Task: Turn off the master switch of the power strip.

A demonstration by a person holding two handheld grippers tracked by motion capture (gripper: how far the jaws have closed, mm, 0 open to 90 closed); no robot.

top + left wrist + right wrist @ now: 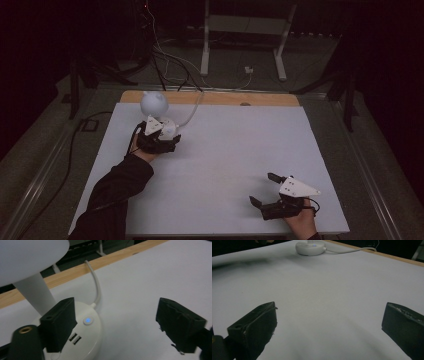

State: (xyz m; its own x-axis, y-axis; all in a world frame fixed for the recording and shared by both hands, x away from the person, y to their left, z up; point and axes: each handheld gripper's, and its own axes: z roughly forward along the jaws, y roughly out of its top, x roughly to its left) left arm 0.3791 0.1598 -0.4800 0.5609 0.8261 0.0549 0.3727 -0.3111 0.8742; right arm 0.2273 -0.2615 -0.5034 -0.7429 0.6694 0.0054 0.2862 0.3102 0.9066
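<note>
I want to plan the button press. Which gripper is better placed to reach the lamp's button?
Left. The left gripper hangs open right at the lamp base, one jaw beside the glowing button. The right gripper is open far across the table.

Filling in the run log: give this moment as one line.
left gripper: open, at lamp base | button: lit blue | right gripper: open, apart on table

You have a white sheet (220, 155) covering the table, with a bare wooden edge (225, 98) along its far side. Beyond it on the floor stands a white metal frame (245, 30), and loose cables (170, 60) run there past a small white plug (248, 70).
</note>
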